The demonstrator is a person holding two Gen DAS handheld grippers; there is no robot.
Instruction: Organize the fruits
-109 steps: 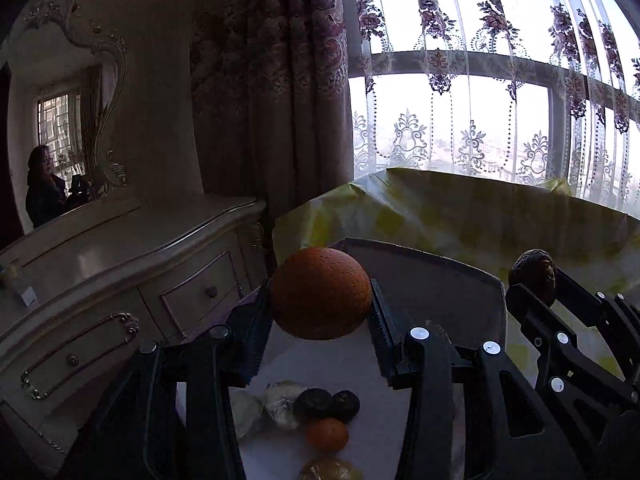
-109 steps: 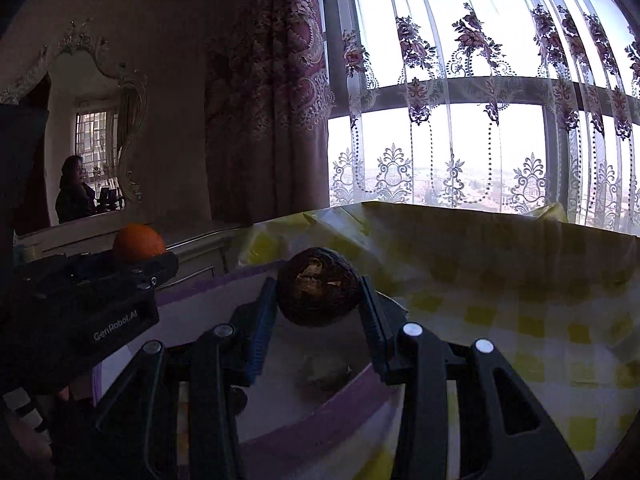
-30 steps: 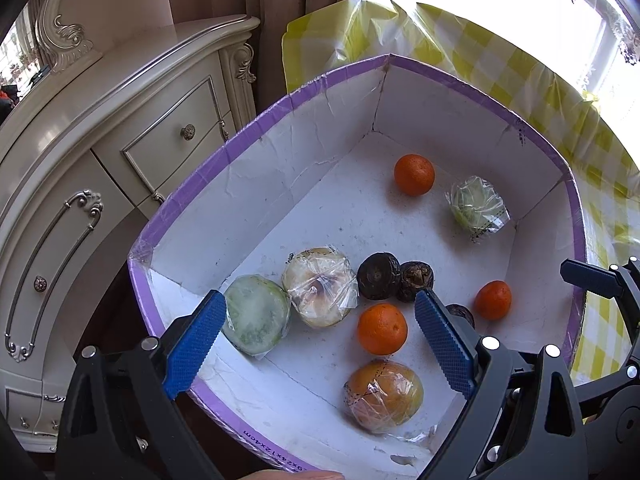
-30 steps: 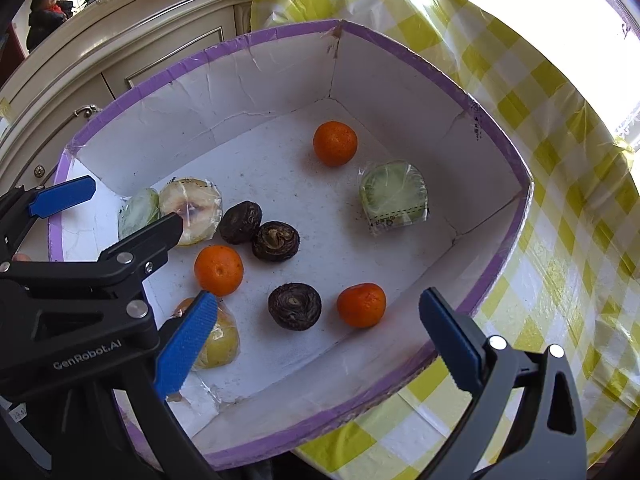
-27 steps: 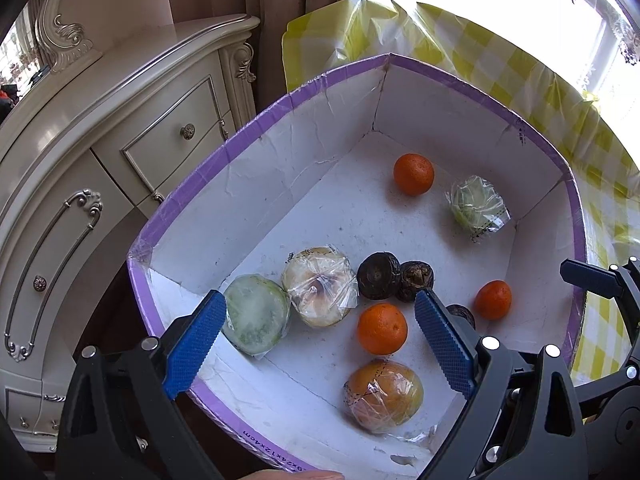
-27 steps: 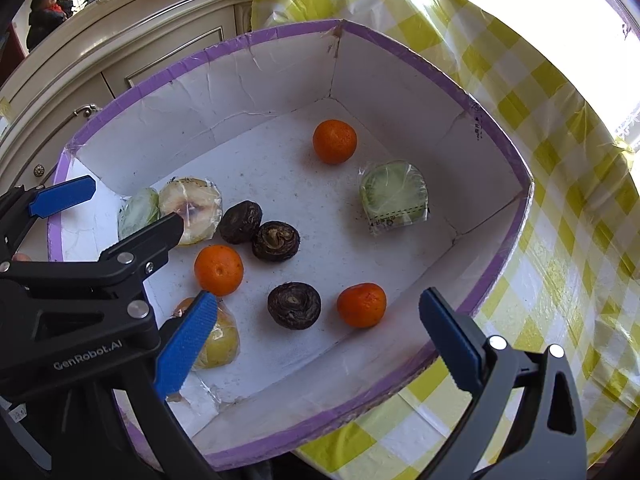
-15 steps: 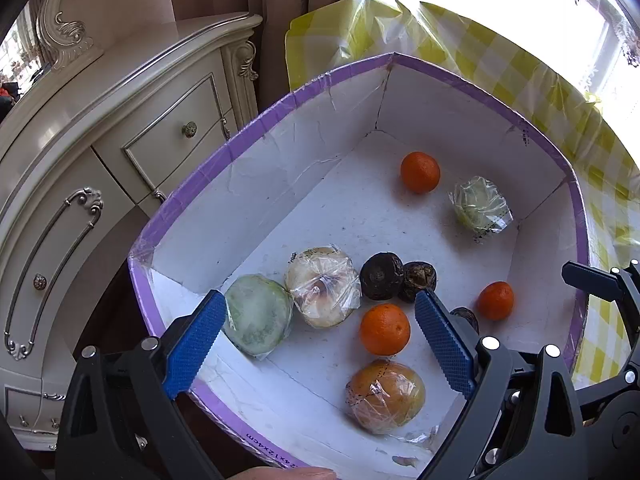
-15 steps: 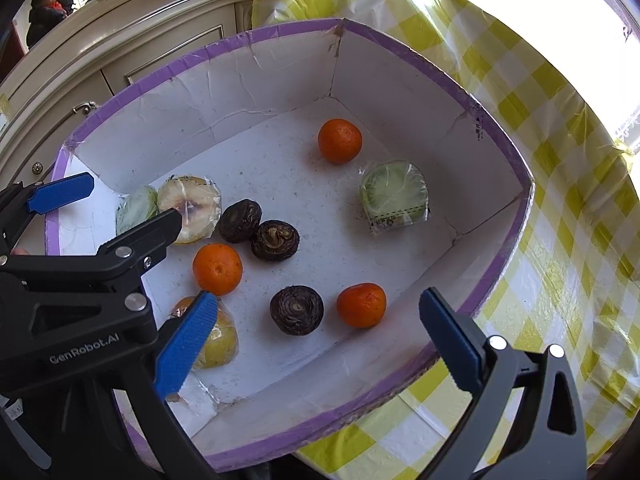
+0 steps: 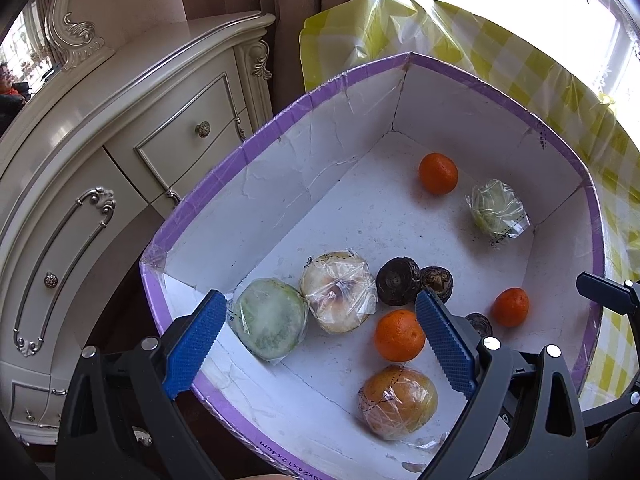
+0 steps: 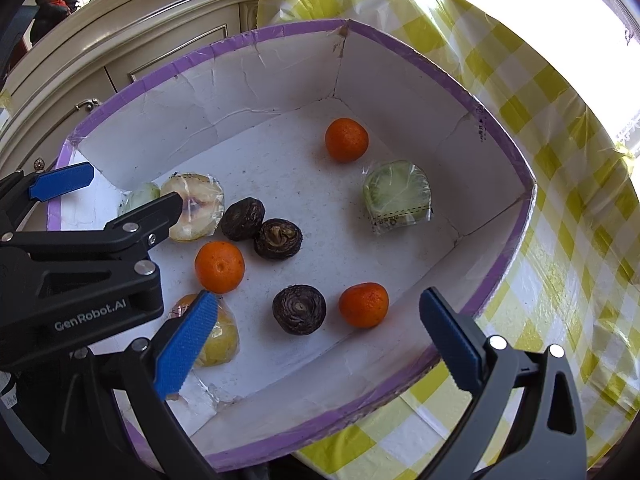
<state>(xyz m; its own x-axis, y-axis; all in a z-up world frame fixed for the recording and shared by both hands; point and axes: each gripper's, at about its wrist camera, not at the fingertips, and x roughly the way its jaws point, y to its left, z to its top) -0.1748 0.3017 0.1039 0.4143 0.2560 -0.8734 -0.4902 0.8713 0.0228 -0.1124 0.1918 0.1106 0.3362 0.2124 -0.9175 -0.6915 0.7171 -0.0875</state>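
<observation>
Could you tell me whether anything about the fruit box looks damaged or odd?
The box is worn: its white inner walls are creased and cracked, and the far corner seam is torn at the purple rim. A loose scrap of plastic wrap lies on the floor near the wrapped yellow fruit.

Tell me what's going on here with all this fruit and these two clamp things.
A person is sorting fruit into a white box with a purple rim on a yellow checked tablecloth. Both handheld grippers hover over it, jaws wide open and empty: the left gripper near the wrapped fruits, the right gripper near the front wall. Inside lie three oranges, three dark round fruits and four plastic-wrapped fruits. Nothing is being gripped right now.
</observation>
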